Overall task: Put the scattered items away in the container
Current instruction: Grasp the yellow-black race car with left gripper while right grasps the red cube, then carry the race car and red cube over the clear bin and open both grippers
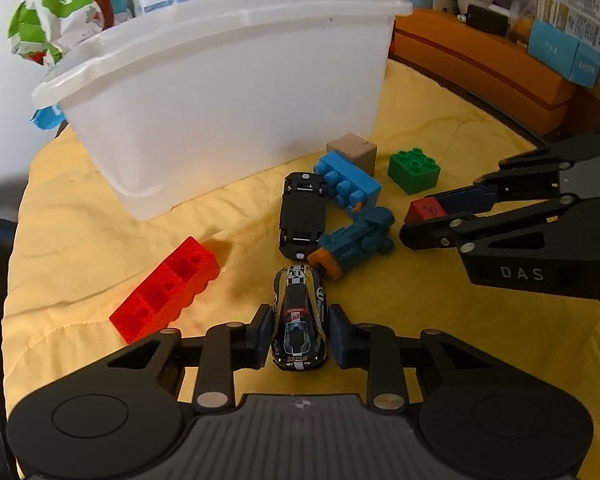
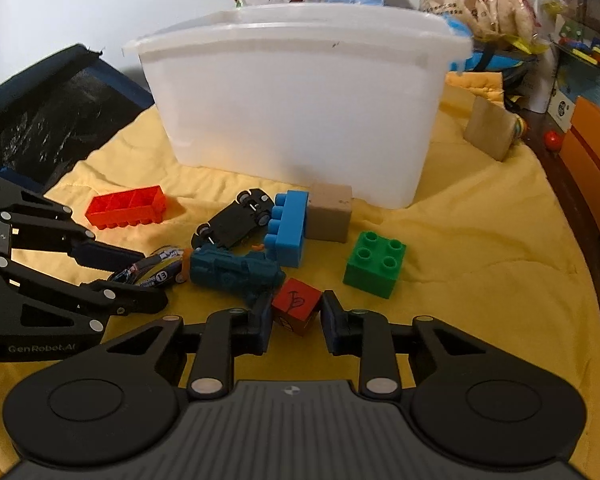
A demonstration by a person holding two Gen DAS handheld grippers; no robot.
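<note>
Left wrist view: left claw (image 1: 299, 334) sits wide around the car (image 1: 299, 320). Right claw (image 2: 296, 320) sits wide around the red cube (image 2: 296, 307). Toys lie by the tub (image 1: 220, 92), none lifted yet.

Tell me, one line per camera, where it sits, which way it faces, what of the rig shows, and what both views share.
Left wrist: rides the left gripper, facing the white plastic bin; its fingers flank the black toy race car; the right gripper enters at right.
Right wrist: rides the right gripper, facing the bin; its fingers flank the red cube; the left gripper enters at left.
Shared: bin, green stud brick, yellow cloth.
</note>
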